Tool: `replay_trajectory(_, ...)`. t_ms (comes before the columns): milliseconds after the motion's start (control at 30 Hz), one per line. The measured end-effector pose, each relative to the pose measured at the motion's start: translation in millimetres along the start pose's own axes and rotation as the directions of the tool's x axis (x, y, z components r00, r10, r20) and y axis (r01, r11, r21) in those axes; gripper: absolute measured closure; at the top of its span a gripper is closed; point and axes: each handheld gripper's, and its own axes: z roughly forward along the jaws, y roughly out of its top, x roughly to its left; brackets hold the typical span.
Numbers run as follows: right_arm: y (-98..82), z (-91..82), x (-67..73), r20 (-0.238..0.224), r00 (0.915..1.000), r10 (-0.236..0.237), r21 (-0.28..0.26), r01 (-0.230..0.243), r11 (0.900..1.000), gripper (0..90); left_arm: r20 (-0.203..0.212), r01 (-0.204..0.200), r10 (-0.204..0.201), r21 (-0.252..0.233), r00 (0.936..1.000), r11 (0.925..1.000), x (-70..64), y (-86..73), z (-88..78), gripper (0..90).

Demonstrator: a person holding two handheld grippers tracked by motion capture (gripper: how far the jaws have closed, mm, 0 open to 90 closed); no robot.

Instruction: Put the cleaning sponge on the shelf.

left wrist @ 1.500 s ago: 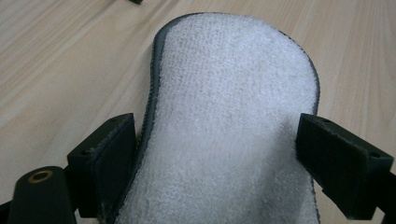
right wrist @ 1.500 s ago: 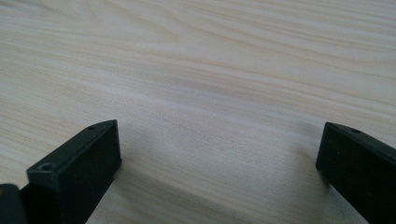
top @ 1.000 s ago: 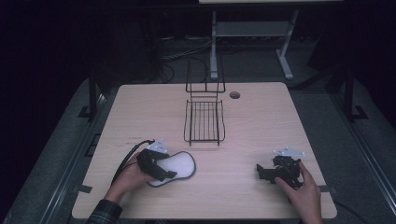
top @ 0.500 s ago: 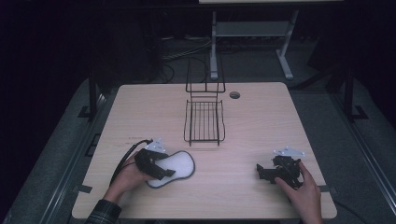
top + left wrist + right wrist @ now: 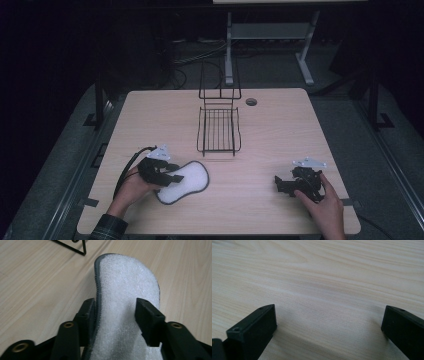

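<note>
High view: the table (image 5: 280,130) carries a wire rack (image 5: 218,131) at mid-back and a white insole (image 5: 187,180) near its front left corner. The left gripper (image 5: 115,312) has just been closing its jaws around the insole; the pads seem to touch it, so a lift looks ready. The right gripper (image 5: 282,184) rests wide open, empty, front right.

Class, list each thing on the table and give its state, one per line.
White foam shoe insole with grey edge: flat, between the left jaws.
Black wire rack: upright, empty.
Left hand-held gripper: jaws just closing on the insole.
Right hand-held gripper: open, empty.
</note>
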Motion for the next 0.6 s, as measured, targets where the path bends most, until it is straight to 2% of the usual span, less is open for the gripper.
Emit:
replay_trajectory(100,0.0,0.0,0.0,0.0,1.0,0.0,0.0,0.0,1.0,0.0,0.013,0.017,-0.017,-0.019,0.9998,0.9997,0.3,0.4,-3.2,60.8)
replay_trajectory(167,0.0,0.0,0.0,0.0,1.0,0.0,0.0,0.0,1.0,0.0,0.018,0.012,-0.012,-0.024,0.9998,0.9996,0.6,1.1,-5.0,63.8)
replay_trajectory(367,0.0,0.0,0.0,0.0,1.0,0.0,0.0,0.0,1.0,0.0,0.057,0.032,-0.028,-0.072,0.998,0.9969,-0.3,2.7,-11.1,72.6)
replay_trajectory(600,0.0,0.0,0.0,0.0,1.0,0.0,0.0,0.0,1.0,0.0,0.112,0.069,-0.055,-0.125,0.9922,0.9897,-1.2,3.6,-19.1,81.7)
